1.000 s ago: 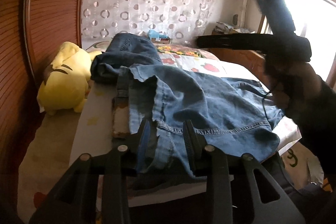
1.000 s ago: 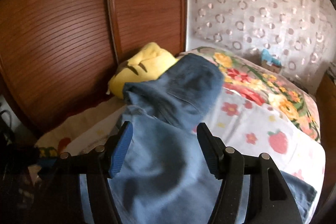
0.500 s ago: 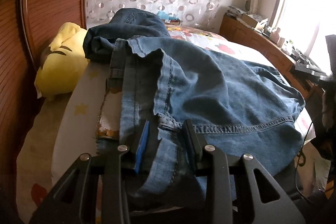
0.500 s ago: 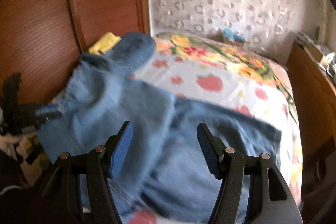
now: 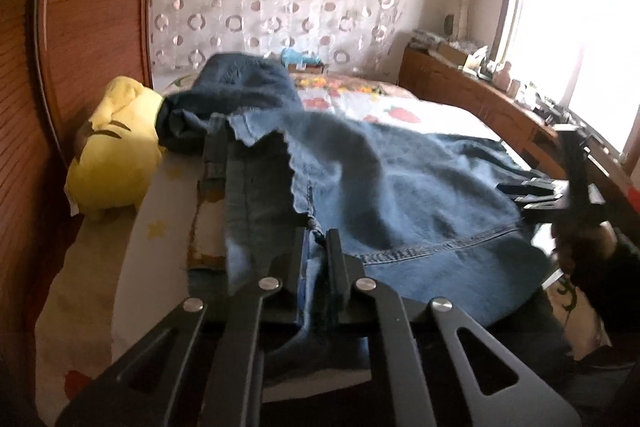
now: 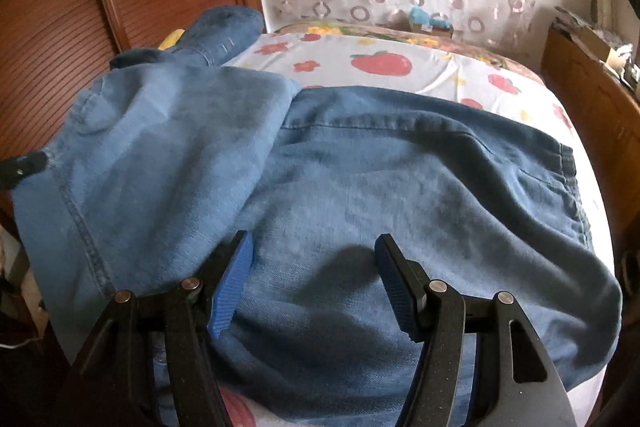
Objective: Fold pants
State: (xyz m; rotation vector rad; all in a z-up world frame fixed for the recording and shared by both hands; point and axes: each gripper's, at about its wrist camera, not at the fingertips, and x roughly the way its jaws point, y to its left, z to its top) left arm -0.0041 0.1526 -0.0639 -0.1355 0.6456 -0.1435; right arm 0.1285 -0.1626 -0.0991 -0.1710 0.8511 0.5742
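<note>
Left wrist view: we see the bed (image 5: 132, 251) with the jeans (image 5: 420, 195) spread across its near end, one leg bunched dark against the yellow plush (image 5: 116, 151) by the wooden headboard (image 5: 84, 27). No containers are in sight apart from a small open box (image 5: 304, 67) at the far edge of the bed, and we cannot tell what is in it. Our left gripper (image 5: 316, 247) has its jaws pinched on a fold of denim near the seam; a second ago they stood apart around that same fold. At the right edge of this view our other hand (image 5: 580, 239) has come down beside the jeans, where earlier it was held up against the window.

From the right wrist, the right gripper (image 6: 316, 263) hovers over the jeans (image 6: 400, 187) with jaws wide, gripping nothing. A second ago it looked at the plush and headboard; now the spread denim fills the view.
</note>
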